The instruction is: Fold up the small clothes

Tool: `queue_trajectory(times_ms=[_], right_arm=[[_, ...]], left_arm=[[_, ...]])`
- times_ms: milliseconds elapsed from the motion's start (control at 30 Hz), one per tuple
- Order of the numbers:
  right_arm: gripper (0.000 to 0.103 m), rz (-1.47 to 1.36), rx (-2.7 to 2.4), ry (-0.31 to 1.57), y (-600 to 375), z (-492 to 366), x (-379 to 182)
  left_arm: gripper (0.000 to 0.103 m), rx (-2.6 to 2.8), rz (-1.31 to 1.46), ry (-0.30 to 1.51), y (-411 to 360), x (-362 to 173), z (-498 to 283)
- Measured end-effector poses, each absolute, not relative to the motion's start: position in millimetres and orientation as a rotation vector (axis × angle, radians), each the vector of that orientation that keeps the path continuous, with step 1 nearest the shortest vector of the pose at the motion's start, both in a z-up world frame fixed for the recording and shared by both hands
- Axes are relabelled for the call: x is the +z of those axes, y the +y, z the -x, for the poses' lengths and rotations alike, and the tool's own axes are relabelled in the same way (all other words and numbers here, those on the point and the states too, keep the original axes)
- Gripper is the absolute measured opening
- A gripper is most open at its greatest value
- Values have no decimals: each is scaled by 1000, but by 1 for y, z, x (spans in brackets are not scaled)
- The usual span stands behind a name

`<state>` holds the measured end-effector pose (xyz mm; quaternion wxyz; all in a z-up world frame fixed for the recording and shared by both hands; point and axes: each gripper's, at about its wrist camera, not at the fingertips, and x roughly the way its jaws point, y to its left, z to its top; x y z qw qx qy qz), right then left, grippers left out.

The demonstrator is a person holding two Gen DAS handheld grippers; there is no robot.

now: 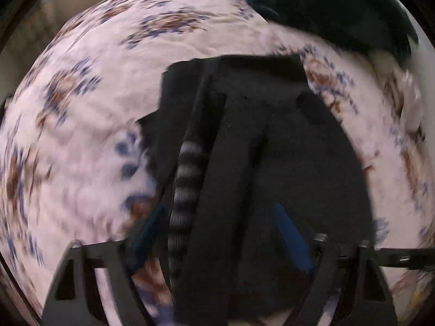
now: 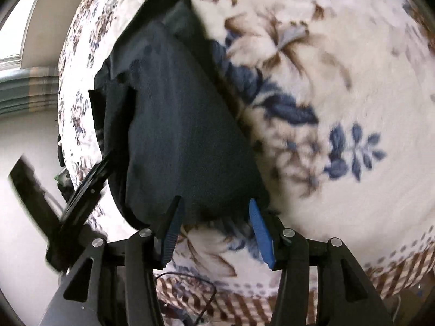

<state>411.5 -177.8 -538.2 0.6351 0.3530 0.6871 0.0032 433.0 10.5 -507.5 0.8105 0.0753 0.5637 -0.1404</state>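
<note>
A small black garment lies bunched on the floral blanket, with a grey-striped band along one fold. In the left wrist view my left gripper is open. The cloth fills the gap between its blue pads and hides much of the left one. From the right wrist view the same garment reaches down to my right gripper. This gripper is open, its blue pads set at the garment's near edge and closed on nothing. The left gripper's black frame touches the garment's left side.
A heap of dark teal cloth and something white sit at the blanket's far right. The blanket has a checked border, and a thin black cable lies there. A pale floor lies beyond the left edge.
</note>
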Motion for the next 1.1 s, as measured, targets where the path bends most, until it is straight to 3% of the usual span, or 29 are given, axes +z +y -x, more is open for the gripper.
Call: queue_trajectory(times_ms=[33,267,333,367,400,433,567,767,800,833,900,967,1000,1100], right_arm=[[53,-808,0,1569,-179,-416,-537],[53,-820,5,1522,-209,-440,-550],[53,-838,7,1513,-212,-445,-553],[53,-845,17,1505,-214,-448,-552],[53,-844,27,1498,-214,-453,-552],[53,-836,33,1493,-212,-458,-552],[53,-767,38,1484,-207,-484,-555],[53,-564,55,1481,-191,-530,-553],[53,-541,64,1480,-188,-537,-554],[53,-500,82,1484,-181,-546,-556],[53,-421,80,1499,-171,-559,-563],[53,-359,60,1544,-165,-568,-576],[53,-344,51,1581,-165,-572,-584],[53,-357,54,1611,-167,-575,-586]], left_arm=[[30,-285,-170,1216,17,-513,-440],[31,-75,348,1247,166,-511,-486],[41,-85,437,1245,183,-507,-485],[46,-75,443,1250,186,-502,-482],[58,-85,445,1253,184,-498,-478],[61,-117,459,1251,179,-494,-473],[61,-223,380,1266,130,-482,-458],[61,-313,-5,1265,25,-502,-459],[53,-315,-73,1252,15,-509,-462],[37,-301,-112,1236,14,-514,-466],[31,-284,-37,1251,35,-520,-478],[33,-228,75,1256,69,-522,-486],[42,-215,137,1262,84,-524,-487],[45,-158,334,1277,124,-531,-485]])
